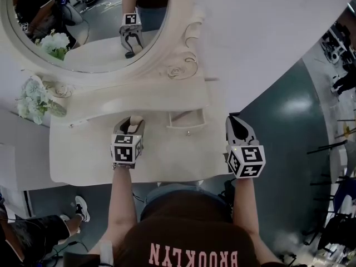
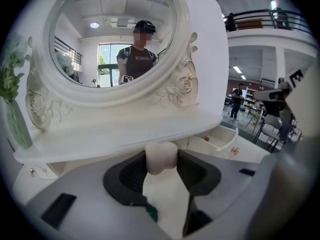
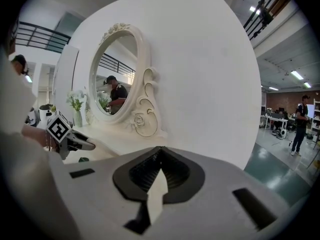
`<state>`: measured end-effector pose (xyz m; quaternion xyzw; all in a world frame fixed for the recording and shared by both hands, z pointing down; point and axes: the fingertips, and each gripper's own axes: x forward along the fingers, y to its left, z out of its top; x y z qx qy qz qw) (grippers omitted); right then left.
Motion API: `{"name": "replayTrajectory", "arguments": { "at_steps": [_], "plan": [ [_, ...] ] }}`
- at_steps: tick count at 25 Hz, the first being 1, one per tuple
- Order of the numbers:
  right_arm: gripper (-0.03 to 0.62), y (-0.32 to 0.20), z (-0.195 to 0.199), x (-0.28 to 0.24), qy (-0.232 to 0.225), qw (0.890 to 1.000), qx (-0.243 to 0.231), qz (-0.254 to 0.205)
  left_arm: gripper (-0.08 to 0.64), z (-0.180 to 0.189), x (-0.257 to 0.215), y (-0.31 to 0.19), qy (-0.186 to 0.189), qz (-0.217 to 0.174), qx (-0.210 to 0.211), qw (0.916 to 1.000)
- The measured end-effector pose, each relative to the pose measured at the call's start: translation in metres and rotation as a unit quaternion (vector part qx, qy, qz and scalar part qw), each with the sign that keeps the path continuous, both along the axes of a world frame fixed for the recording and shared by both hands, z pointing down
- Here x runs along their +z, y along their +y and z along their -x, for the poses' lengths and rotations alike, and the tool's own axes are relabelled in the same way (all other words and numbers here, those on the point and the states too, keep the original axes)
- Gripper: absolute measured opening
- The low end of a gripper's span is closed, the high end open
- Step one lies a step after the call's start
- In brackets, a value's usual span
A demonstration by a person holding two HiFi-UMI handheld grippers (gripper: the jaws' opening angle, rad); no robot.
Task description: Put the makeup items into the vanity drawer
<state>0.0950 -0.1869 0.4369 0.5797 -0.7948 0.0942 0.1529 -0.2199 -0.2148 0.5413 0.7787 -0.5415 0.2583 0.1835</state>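
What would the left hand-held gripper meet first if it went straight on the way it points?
Most likely the vanity's raised ledge under the mirror, left of the open drawer. The pale makeup item in the left hand-held gripper would touch first; depth is unclear.

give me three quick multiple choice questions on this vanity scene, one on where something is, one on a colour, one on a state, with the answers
1. Where do the flowers stand?
A) at the left of the mirror
B) at its right
C) on the floor

2. What colour is the sponge in the left gripper?
A) black
B) cream
C) red

3. The small drawer is:
A) shut
B) open
C) lying on the floor

Answers:
1 A, the head view shows them by the mirror's left edge.
2 B, the left gripper view shows a pale cream sponge between its jaws.
3 B, it stands pulled out, its inside showing.
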Motion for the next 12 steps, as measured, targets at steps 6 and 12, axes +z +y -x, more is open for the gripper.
{"name": "replayTrajectory", "arguments": {
  "at_steps": [6,12],
  "plan": [
    [-0.003,0.006,-0.007,-0.002,0.000,1.000,-0.002,-0.003,0.175,-0.019,-0.017,0.001,0.000,-0.019,0.018,0.9997],
    [-0.003,0.016,-0.027,-0.001,-0.002,1.000,0.016,-0.003,0.176,-0.046,-0.024,0.000,0.013,-0.024,0.036,0.9990]
  ]
}}
